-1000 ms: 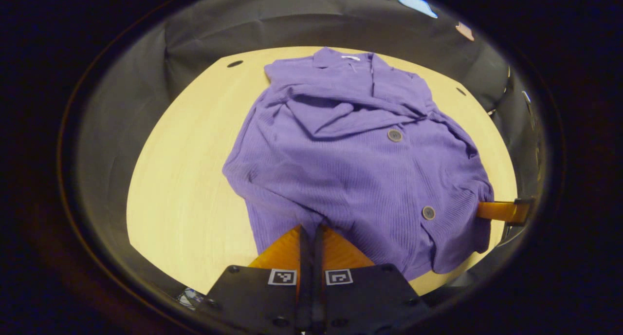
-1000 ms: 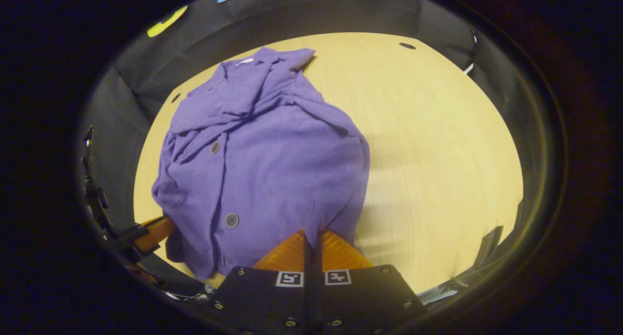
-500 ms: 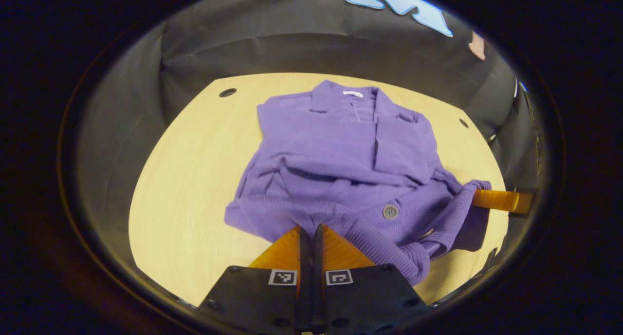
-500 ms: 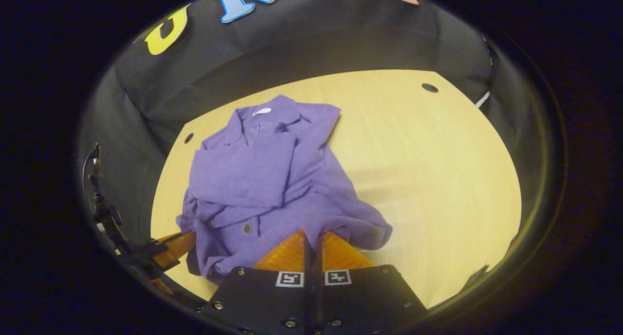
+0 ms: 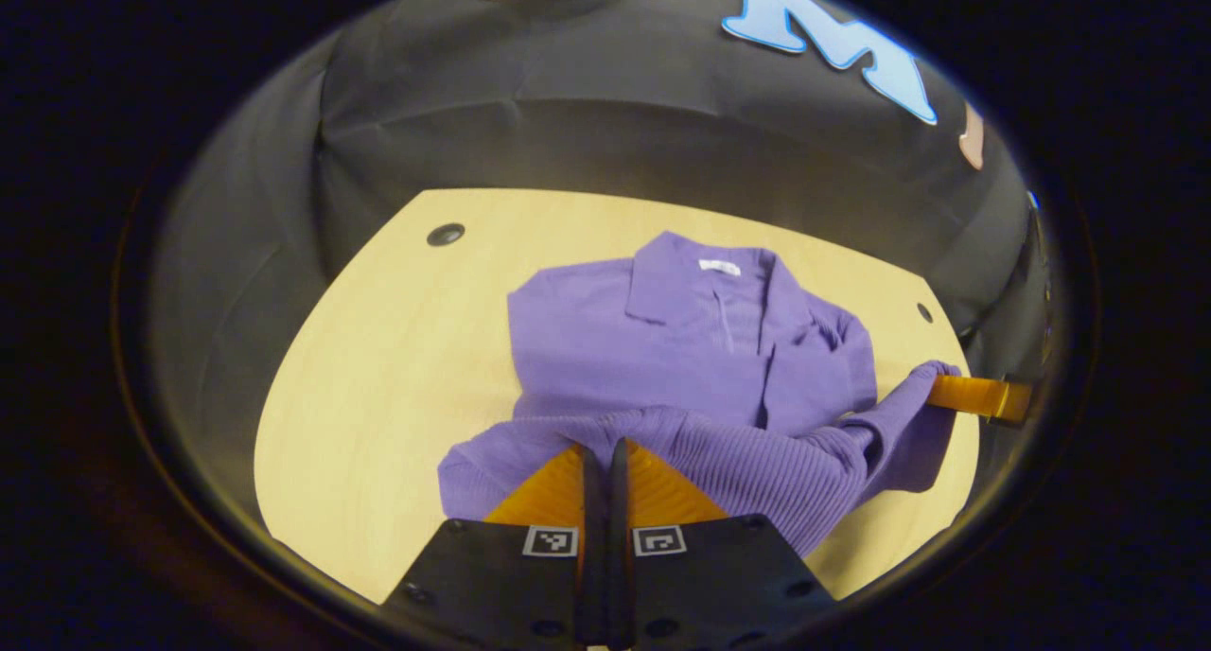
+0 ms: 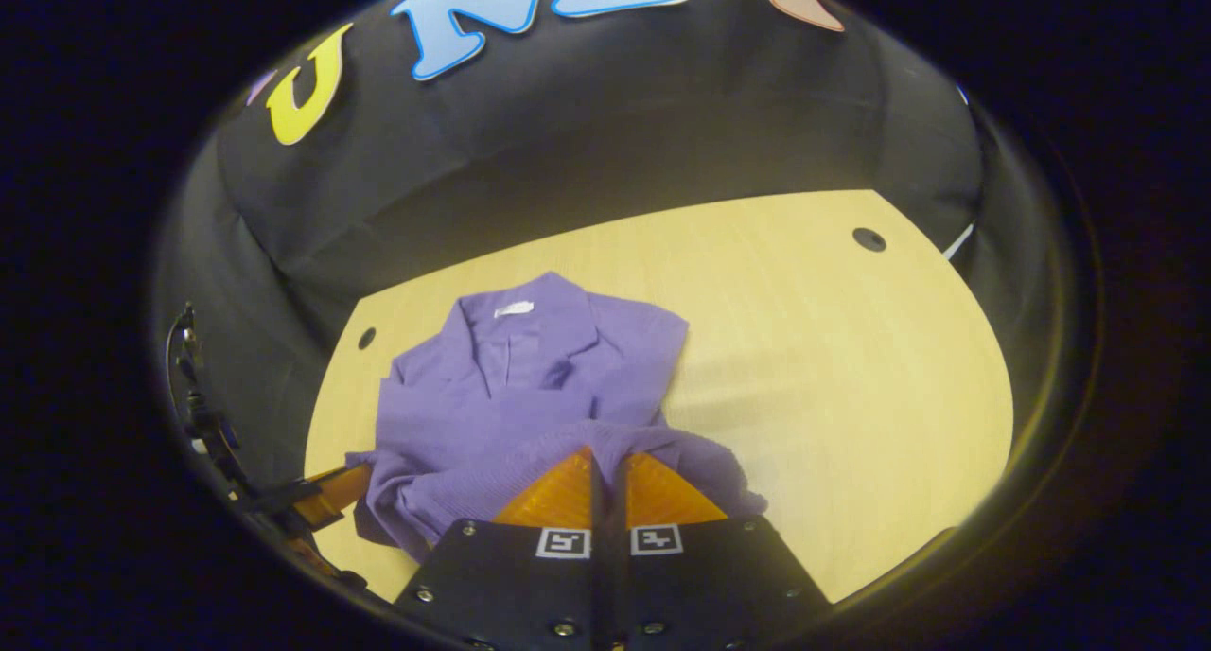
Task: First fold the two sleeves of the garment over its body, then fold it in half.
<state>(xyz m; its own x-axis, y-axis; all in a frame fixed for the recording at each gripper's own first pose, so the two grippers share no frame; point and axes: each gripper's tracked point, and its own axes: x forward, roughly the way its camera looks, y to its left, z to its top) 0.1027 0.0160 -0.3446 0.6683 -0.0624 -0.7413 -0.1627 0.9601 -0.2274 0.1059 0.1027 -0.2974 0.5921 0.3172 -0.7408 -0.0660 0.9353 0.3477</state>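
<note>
A purple ribbed cardigan [image 5: 681, 348] lies on the light wooden table [image 5: 378, 348], collar at the far end, both sleeves folded over its body. My left gripper [image 5: 603, 448] is shut on the hem's left corner, held up over the garment's lower half. The other gripper's fingers [image 5: 974, 395] pinch the hem's opposite corner at the right. In the right gripper view the cardigan [image 6: 530, 377] sits left of centre, and my right gripper [image 6: 605, 457] is shut on its hem. The left gripper's fingers [image 6: 326, 495] hold the hem at lower left.
Black cloth walls stand close behind the table [image 6: 833, 348]. Small dark holes [image 5: 445, 234] mark the tabletop's far corners, another hole [image 6: 868, 239] at the right. Bare wood stretches left of the garment in the left gripper view and right of it in the right gripper view.
Both grippers have carried the hem up and forward toward the collar. The lower half with its buttons has folded over, and the views have tilted up to show more wall.
</note>
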